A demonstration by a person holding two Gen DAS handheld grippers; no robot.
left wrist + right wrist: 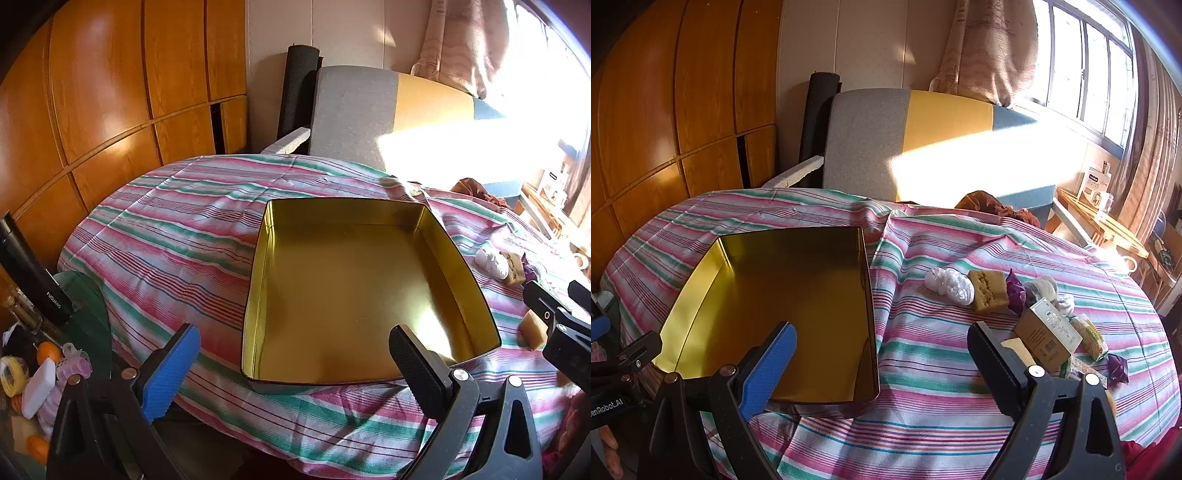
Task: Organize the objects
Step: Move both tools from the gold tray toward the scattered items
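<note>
An empty gold metal tin (354, 295) sits on a striped tablecloth (177, 229); it also shows in the right wrist view (783, 302). My left gripper (295, 373) is open and empty, over the tin's near edge. My right gripper (882, 369) is open and empty, above the cloth just right of the tin. To its right lie a white plastic bundle (949, 285), a tan sponge block (989, 290), a brown carton (1047, 338), purple wrappers (1015, 291) and snack packets (1089, 338).
Left of the table, low down, a black flask (29, 266), oranges (48, 350), a pink hair roller (74, 363) and a white case (38, 387) crowd a side surface. A grey and yellow sofa (908, 140) stands behind the table. Wooden cabinets (92, 103) fill the left.
</note>
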